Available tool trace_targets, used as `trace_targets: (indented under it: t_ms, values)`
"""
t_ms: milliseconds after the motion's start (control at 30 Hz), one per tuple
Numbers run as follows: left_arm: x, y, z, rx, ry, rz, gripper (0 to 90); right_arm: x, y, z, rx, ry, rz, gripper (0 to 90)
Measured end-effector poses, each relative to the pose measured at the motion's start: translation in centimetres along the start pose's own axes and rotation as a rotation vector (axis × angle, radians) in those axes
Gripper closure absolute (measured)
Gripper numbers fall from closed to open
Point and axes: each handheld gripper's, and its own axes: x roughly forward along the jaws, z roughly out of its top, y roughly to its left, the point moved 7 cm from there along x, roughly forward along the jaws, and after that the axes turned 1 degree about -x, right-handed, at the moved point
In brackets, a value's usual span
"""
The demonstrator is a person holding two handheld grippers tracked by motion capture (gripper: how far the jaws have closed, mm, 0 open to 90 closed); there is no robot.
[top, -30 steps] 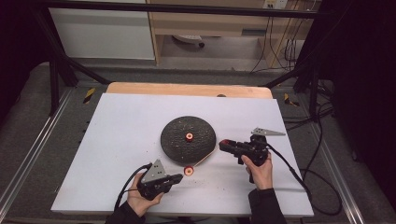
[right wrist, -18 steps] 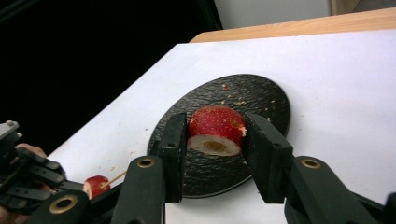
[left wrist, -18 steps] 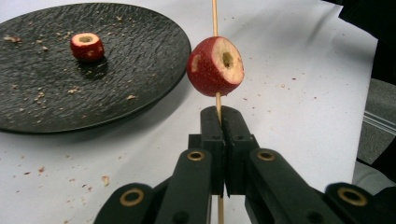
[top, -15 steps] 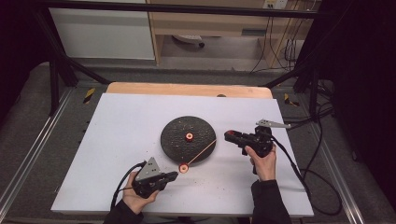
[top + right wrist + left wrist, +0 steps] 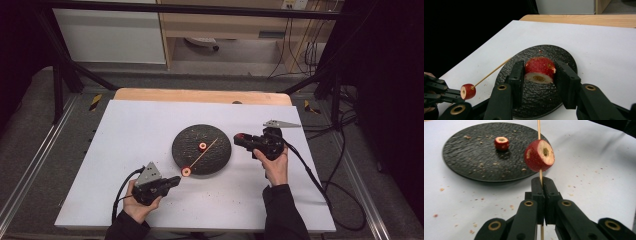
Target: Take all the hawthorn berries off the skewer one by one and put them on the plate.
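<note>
My left tongs (image 5: 541,185) are pressed together on the thin wooden skewer (image 5: 539,127), and one red fruit piece (image 5: 539,155) already sits threaded on it just above the tips. My right tongs (image 5: 539,78) are clamped on a second fruit piece (image 5: 539,69), red skin up and pale cored face toward me, lifted clear of the black plate (image 5: 571,62).

Compared with a second ago, both hands have drawn apart: the left tongs (image 5: 176,181) have slid toward the near left of the tabletop (image 5: 125,130), carrying the skewer (image 5: 205,150) so that it now slants across the plate (image 5: 220,162) with its free end over the dark surface, and the right tongs (image 5: 241,139) have come up and back toward the plate's right edge with their piece. In the high view the threaded piece (image 5: 186,172) hangs just off the plate's near rim. A third piece (image 5: 501,143) lies alone near the middle of the plate (crumbs all around it).

I take this to mean the first piece is done and I am lining up the second one: its cored hole has to meet the skewer's free tip, which is well apart from it at present.
</note>
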Motion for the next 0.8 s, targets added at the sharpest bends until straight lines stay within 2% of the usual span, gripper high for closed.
trace_targets:
  t_ms: [67, 367, 800]
  values:
    - [-0.2, 0.4, 0.0, -0.009, -0.004, 0.011, 88.3, 0.6, 0.1, 0.1, -0.014, 0.012, -0.008, 61.5]
    - [-0.7, 1.5, 0.1, -0.034, -0.015, 0.043, 88.4, 4.0, 0.3, 0.1, -0.02, 0.064, -0.017, 61.5]
    - [-1.0, 2.2, 0.2, -0.051, -0.023, 0.061, 88.4, 7.9, -0.5, -1.8, -0.015, 0.142, -0.043, 61.5]
